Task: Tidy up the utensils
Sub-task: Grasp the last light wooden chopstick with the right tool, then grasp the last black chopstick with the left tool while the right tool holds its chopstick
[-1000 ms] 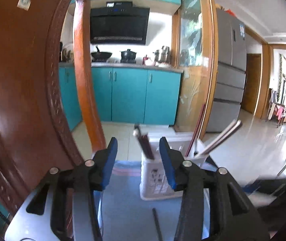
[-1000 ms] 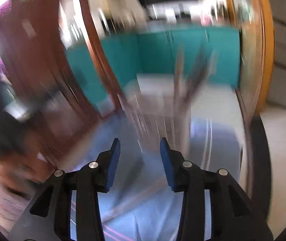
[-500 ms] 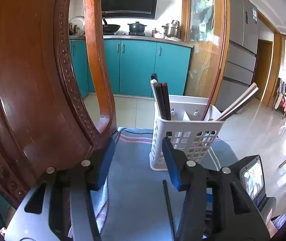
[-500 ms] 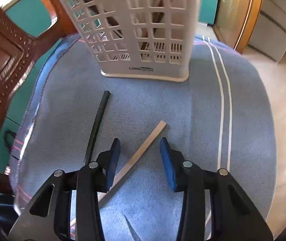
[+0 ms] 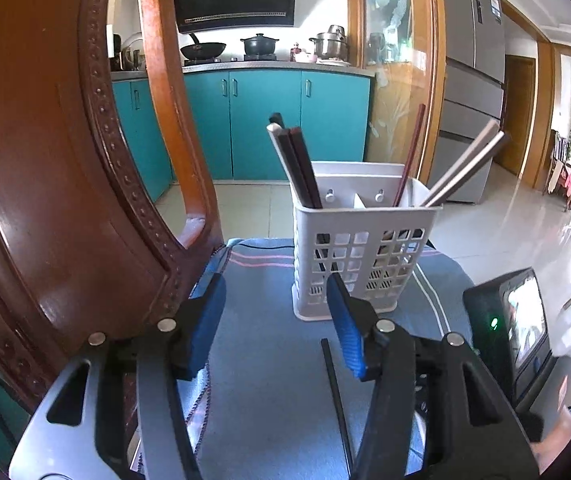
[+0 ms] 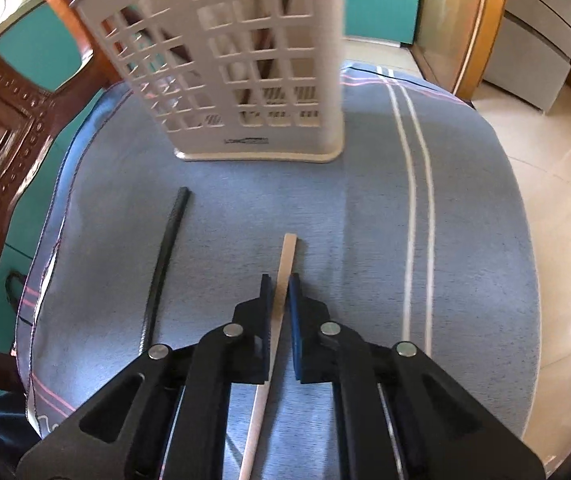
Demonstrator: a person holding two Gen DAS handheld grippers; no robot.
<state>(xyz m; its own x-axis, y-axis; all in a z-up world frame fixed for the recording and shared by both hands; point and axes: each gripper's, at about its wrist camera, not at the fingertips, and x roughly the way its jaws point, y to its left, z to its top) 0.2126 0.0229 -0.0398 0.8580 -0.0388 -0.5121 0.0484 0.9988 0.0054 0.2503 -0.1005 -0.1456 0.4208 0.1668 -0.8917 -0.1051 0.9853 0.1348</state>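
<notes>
A white slotted utensil holder [image 5: 359, 256] [image 6: 245, 80] stands on a blue cloth [image 5: 269, 360] [image 6: 365, 220], with several dark and pale chopsticks leaning out of it. On the cloth in front lie a black chopstick [image 6: 167, 256] [image 5: 335, 396] and a pale wooden chopstick [image 6: 285, 264]. My right gripper [image 6: 280, 286] points steeply down and is shut on the pale chopstick near its far end. My left gripper [image 5: 275, 300] hovers over the cloth short of the holder; its jaws are opening with nothing between them, and the black chopstick lies under its right finger.
A carved brown wooden chair back [image 5: 45, 200] [image 6: 1, 120] rises close on the left. The cloth's rounded edge drops to tiled floor [image 6: 557, 200] on the right. A black device with a small lit screen [image 5: 521, 328] sits at the right of the left wrist view.
My right gripper dropped toward the cloth and its jaws shut on the pale chopstick. My left gripper tipped downward and its jaws spread a little wider.
</notes>
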